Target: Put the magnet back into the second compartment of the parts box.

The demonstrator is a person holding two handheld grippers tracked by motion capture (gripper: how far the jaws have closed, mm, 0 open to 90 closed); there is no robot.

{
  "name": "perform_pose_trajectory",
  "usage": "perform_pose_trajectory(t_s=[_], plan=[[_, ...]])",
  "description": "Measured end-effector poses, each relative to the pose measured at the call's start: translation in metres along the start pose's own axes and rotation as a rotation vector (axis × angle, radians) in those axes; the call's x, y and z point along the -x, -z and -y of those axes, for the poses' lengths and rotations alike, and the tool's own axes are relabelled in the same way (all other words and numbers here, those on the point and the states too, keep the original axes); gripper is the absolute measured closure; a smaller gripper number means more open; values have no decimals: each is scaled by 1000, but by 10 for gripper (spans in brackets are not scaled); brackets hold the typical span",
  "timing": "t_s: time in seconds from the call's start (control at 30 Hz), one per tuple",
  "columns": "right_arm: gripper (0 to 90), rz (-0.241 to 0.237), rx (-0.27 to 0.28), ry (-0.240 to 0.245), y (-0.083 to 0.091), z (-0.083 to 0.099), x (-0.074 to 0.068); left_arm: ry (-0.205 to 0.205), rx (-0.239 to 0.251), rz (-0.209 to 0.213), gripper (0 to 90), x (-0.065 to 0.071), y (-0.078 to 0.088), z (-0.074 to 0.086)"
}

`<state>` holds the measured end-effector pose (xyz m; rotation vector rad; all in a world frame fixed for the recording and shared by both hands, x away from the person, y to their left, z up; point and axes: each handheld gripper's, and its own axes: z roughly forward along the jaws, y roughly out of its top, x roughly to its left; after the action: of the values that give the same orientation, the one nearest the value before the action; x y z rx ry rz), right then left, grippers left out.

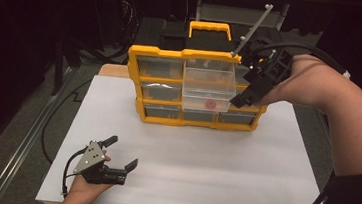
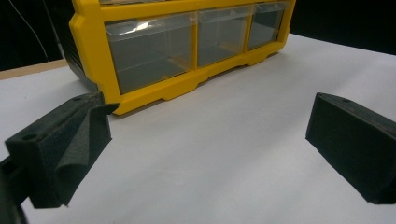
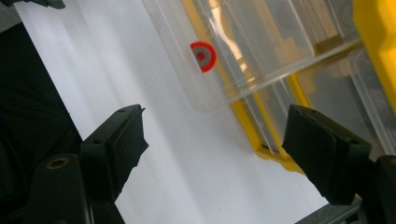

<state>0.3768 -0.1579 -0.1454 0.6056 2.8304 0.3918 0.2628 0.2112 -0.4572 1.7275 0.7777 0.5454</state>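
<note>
The right gripper (image 1: pixel 240 100), jaws apart and empty, hovers beside the pulled-out clear drawer (image 1: pixel 208 89) holding a red ring (image 1: pixel 210 104), while the left gripper (image 1: pixel 123 152) rests wide open on the desk (image 1: pixel 212 175).

A white sheet (image 1: pixel 187 173) covers the wooden table (image 1: pixel 108 69) — dark cables (image 1: pixel 54 115) trail off its left edge.

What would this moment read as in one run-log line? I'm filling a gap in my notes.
clear drawer: pulled out of yellow organizer, red ring inside | right gripper: open, beside drawer, holding nothing | left gripper: open, over white sheet
</note>
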Motion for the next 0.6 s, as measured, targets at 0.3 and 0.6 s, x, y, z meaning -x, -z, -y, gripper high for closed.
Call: perform_pose_trajectory(t_s=[0.3, 0.6], plan=[[209, -3, -8, -24, -4, 22, -1, -1, -1, 0, 13, 0, 0, 0], [189, -10, -25, -40, -11, 42, -3, -3, 1, -1, 13, 0, 0, 0]])
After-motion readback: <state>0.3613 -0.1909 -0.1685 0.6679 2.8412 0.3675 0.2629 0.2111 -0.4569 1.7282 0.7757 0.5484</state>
